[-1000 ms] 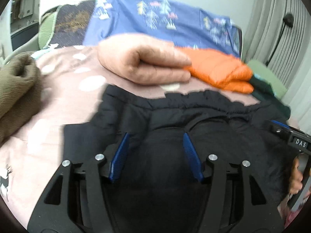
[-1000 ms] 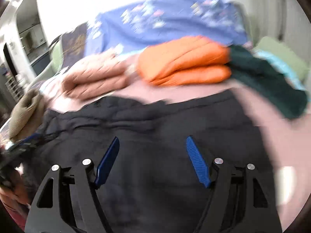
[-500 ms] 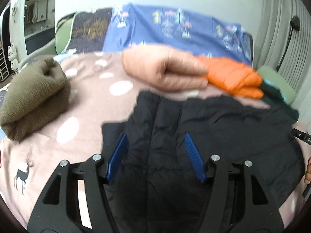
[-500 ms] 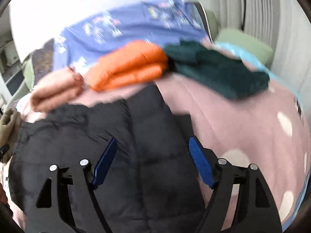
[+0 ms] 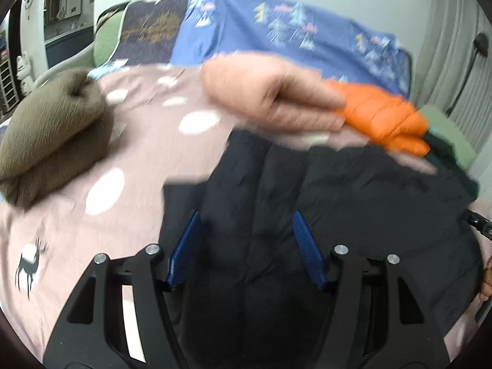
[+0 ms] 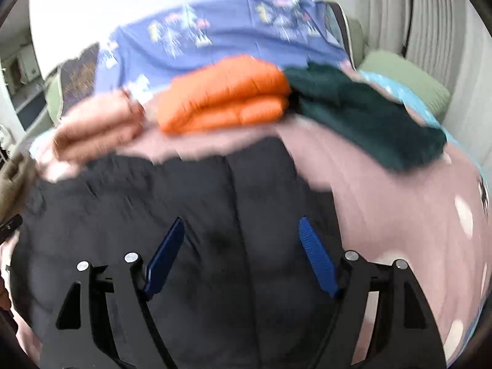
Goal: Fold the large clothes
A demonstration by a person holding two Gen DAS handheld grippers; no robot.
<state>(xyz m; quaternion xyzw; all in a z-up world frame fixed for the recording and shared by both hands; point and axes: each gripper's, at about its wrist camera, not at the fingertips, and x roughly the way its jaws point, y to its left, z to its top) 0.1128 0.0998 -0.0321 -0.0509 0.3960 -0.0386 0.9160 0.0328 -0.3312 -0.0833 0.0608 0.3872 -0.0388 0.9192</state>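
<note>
A black puffy jacket (image 5: 338, 190) lies spread flat on the pink dotted bedspread (image 5: 138, 160). My left gripper (image 5: 246, 215) hovers open over the jacket's left part, with nothing pinched between its blue pads. In the right wrist view, my right gripper (image 6: 241, 220) hovers open over the right part of the jacket (image 6: 153, 200), near its right edge, also empty. The tip of the other gripper (image 5: 479, 224) and a person's hand (image 5: 487, 279) show at the far right of the left wrist view. Both views are motion-blurred.
Folded clothes line the far side of the bed: a peach jacket (image 5: 261, 92), an orange jacket (image 6: 224, 98) and a dark green garment (image 6: 369, 117). An olive sweater (image 5: 52, 135) sits at the left. A blue patterned cover (image 5: 276, 30) lies behind them.
Both hands have shifted sideways over the jacket, the left toward its left edge and the right toward its right edge. The right jaws stand a little wider than before.
</note>
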